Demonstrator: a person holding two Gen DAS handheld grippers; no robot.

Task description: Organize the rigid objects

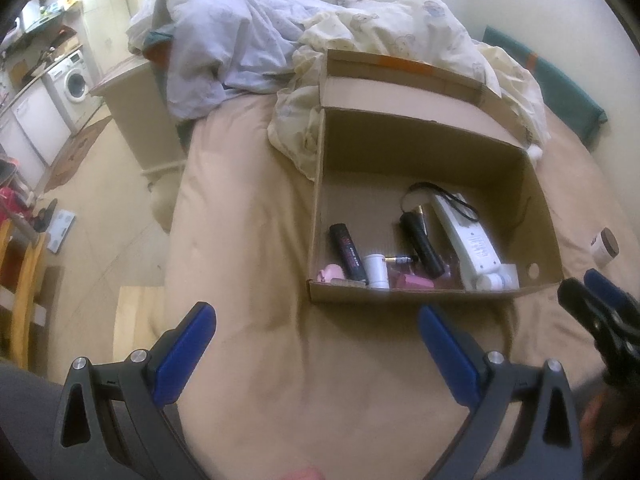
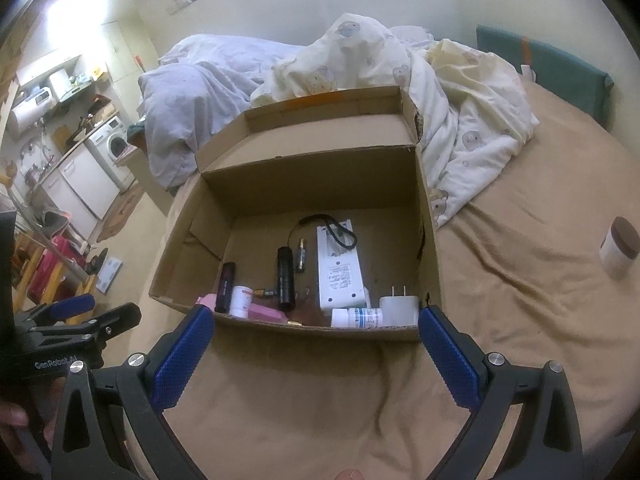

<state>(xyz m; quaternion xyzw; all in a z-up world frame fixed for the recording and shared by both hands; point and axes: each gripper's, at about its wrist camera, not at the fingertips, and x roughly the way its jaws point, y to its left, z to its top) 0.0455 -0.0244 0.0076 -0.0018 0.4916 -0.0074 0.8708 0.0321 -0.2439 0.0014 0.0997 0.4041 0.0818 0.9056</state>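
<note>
Spread fingers [image 2: 316, 344] before cardboard box [image 2: 430, 240], jar [image 2: 618, 250] aside

Each black tool [image 2: 316, 350] has ribbed blue pads [image 2: 182, 360], silver screws, and white "GenRobot.AI" lettering.

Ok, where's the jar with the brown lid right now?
The jar stands on the tan bedsheet, outside and right of the cardboard box, at the right edge of both views.

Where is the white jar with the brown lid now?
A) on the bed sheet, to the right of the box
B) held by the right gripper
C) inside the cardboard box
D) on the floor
A: the white jar with the brown lid stands on the tan bed sheet, apart from the cardboard box.
</note>
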